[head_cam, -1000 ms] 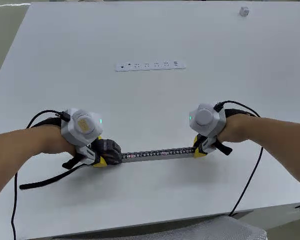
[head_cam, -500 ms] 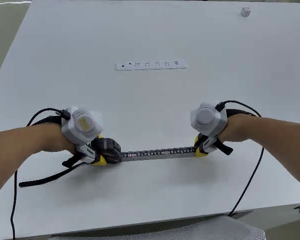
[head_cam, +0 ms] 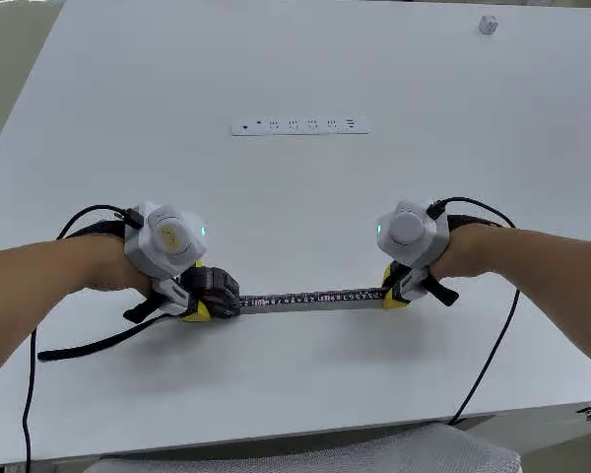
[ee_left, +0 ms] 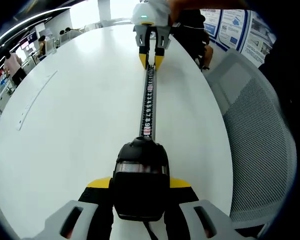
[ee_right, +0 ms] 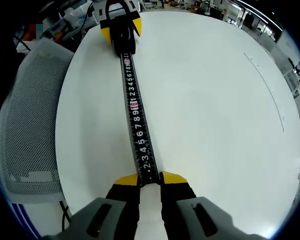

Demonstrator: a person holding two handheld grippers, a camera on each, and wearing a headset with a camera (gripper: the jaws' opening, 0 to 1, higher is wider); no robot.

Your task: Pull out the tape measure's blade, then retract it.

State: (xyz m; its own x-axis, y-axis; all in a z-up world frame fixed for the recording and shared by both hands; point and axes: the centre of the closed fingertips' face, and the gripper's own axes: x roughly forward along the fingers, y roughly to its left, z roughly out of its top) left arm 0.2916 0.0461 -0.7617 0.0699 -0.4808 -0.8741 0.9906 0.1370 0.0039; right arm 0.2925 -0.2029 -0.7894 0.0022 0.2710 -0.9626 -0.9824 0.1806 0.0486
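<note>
The left gripper (head_cam: 202, 310) has a pale grey rounded housing with a yellowish round patch (head_cam: 167, 237) and a small green light (head_cam: 204, 232). The right gripper (head_cam: 392, 296) has the same grey dome and green light. Both have black jaws tipped in yellow on light grey arms. A black cable (head_cam: 27, 414) runs from the left one past the worktop (head_cam: 295, 217) near edge, and another (head_cam: 488, 363) runs from the right. A black strap (head_cam: 89, 345) trails from the left.

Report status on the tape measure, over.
Left gripper shut on tape measure case. Right gripper shut on blade, out flat along table. Power strip far off, nothing in the way.
</note>
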